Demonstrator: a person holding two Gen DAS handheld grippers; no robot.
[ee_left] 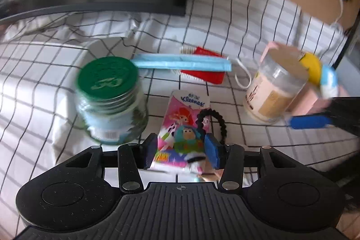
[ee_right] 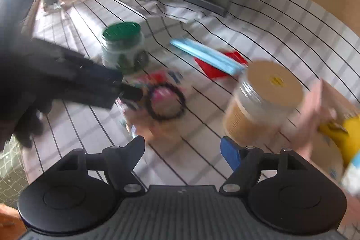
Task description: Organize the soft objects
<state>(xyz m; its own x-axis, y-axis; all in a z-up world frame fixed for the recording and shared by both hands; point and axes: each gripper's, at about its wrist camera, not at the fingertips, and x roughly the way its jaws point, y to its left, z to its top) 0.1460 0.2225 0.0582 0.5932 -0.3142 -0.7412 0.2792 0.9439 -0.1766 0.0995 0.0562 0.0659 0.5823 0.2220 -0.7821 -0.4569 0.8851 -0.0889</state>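
Hand-held gripper (ee_left: 181, 151), one tissue pack (ee_left: 183, 125), two jars

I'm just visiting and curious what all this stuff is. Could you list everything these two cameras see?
tissue pack: one, pink with cartoon print, between the left gripper's pads
hair tie: one, black, on the tissue pack
green-lidded jar: one, clear glass, left of the tissue pack
face mask: one, light blue, folded, lying across the red packet
red packet: one, red, behind the tissue pack
tan-lidded jar: one, clear, right side
pink box: one, behind the tan-lidded jar
soft toy: one, yellow, white and blue, at the pink box; blurred
tablecloth: one, white with black grid
left gripper: black, blue pads, clamped on the tissue pack
right gripper: black, blue pad, open and empty
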